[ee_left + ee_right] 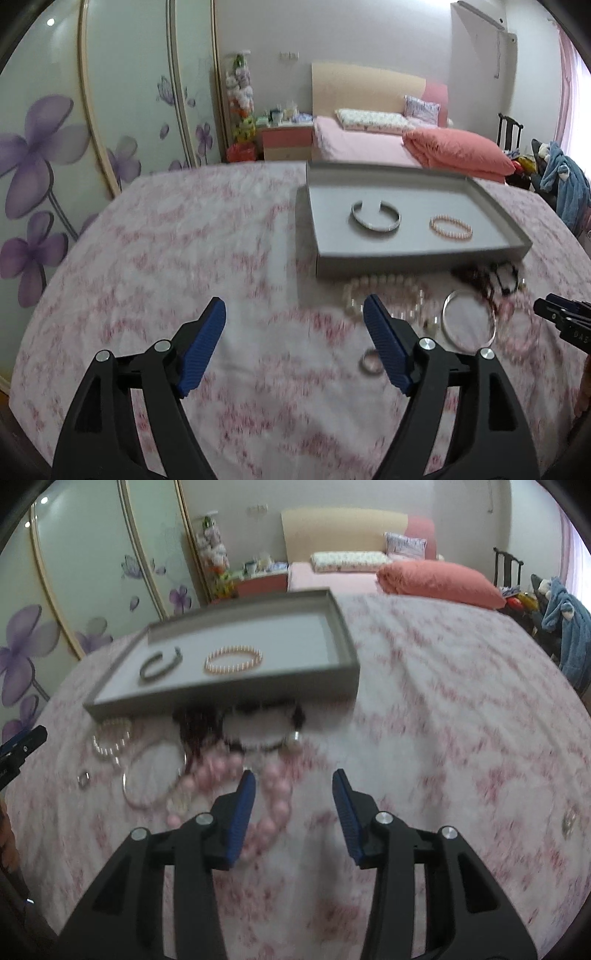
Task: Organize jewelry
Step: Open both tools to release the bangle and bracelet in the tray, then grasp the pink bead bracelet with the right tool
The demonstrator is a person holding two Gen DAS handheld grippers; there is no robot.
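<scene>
Jewelry (236, 768) lies beyond both tilted-down, empty tools (293, 341) (293, 814).

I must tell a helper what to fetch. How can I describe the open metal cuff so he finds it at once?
Find the shallow grey tray on the pink-patterned cloth. Two pieces lie inside: the silver open cuff, beside a bracelet of small peach beads. Only the cuff is plain metal with a gap.

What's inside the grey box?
Inside the grey tray lie two things: a silver open cuff bangle and a small pink-gold bead bracelet, side by side, not touching. The rest of its floor is bare. Nothing covers them.
</scene>
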